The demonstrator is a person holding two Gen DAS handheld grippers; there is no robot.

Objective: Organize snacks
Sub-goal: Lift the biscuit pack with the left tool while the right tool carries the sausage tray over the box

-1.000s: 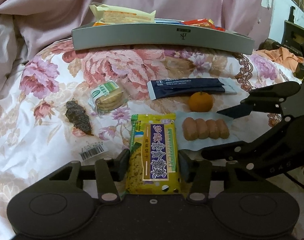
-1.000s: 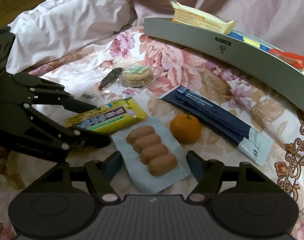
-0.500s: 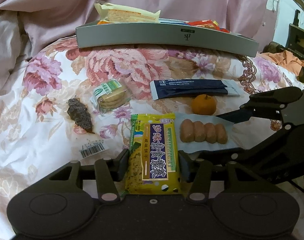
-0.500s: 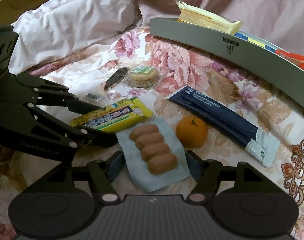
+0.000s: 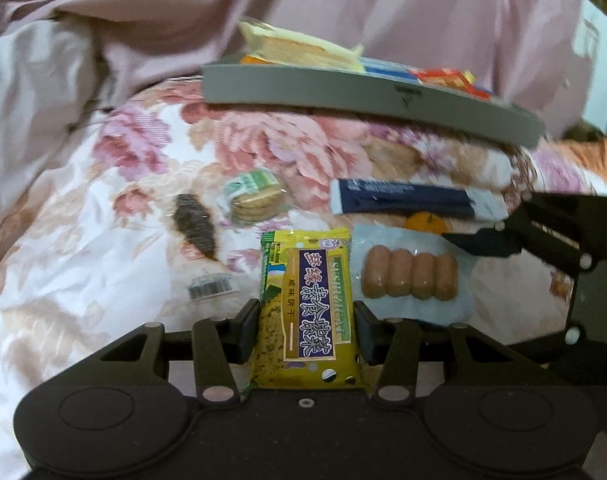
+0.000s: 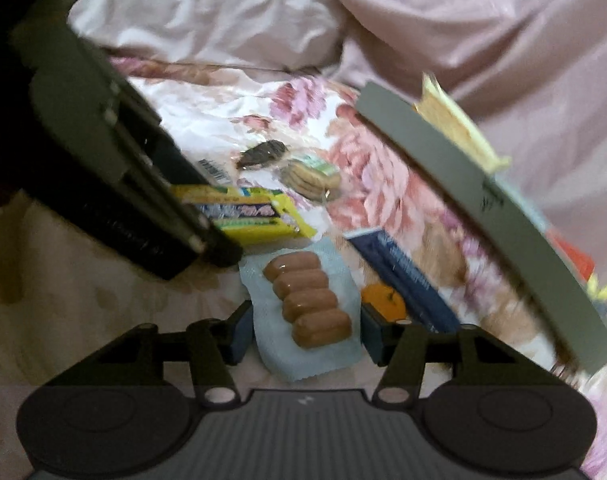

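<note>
The long grey shallow tray (image 5: pixel 367 98), already holding several packets, sits at twelve o'clock on the floral pink-and-white bedspread (image 5: pixel 103 272), well apart from both grippers. It looks like the destination, so each packet should probably be lifted clear of its front wall before being let go.

The left gripper (image 5: pixel 306 326) has its two pads pressed against the sides of the yellow rectangular biscuit packet with the purple label (image 5: pixel 309 304), which is gripped near its lower end. Keeping it level would stop the free end from drooping.

The right gripper (image 6: pixel 305 336) straddles the pale blue vacuum pack of four brown sausages (image 6: pixel 307 300), and whether its pads touch the plastic I cannot tell. It should close on the film edges squarely.

A small orange mandarin (image 6: pixel 383 300) lies just beside its right pad, at three o'clock, and might roll if nudged.
</note>
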